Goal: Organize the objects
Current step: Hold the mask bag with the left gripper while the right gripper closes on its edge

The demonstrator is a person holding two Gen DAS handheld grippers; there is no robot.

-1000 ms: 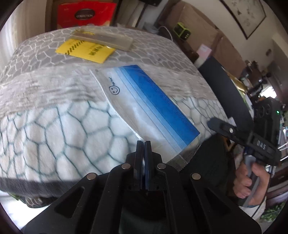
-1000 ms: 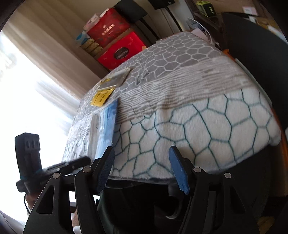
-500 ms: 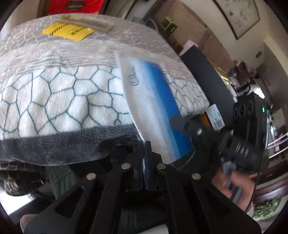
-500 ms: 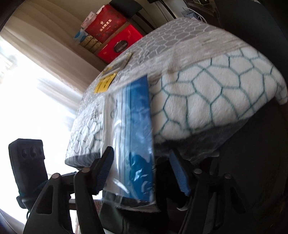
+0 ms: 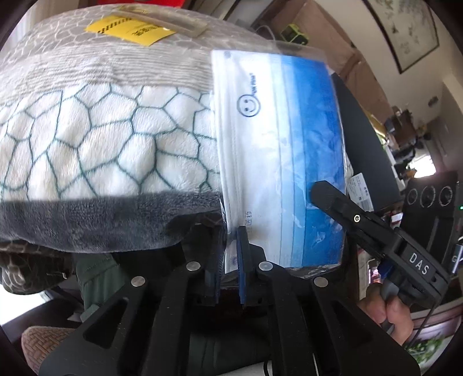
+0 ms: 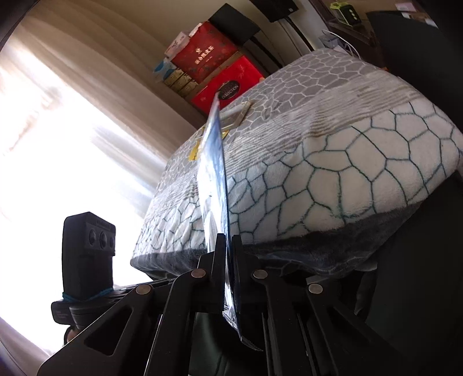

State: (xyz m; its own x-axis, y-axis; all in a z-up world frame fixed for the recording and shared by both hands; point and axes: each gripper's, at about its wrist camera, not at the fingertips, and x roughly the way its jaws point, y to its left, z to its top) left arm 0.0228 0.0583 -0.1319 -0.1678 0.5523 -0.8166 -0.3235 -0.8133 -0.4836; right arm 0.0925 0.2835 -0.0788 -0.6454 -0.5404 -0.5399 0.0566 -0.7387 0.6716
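Mask packet [image 5: 277,162] upright, off the near edge of the blanket [image 5: 95,136]. We have the right gripper [image 6: 229,254] clamped on its lower edge. Left gripper [image 5: 230,254] parted slightly around the near corner, grip uncertain. Risk as we judge it: slick film slipping, packet drooping or dropping.

mask packet held off the counter's near edge, between both hand-held grippers

we see the mask packet [image 5: 277,162] upright in front of the blanket-covered counter [image 5: 95,138], off its surface, at the near right corner. our left hand-held gripper [image 5: 230,254] meets its lower left corner, our right hand-held gripper [image 6: 230,260] its lower right edge. on the counter's far end lies a yellow slip [image 5: 130,29], with a flat clear case [image 5: 162,18] just behind, overlapping it. stacked boxes [image 6: 214,66] stand beyond the counter.
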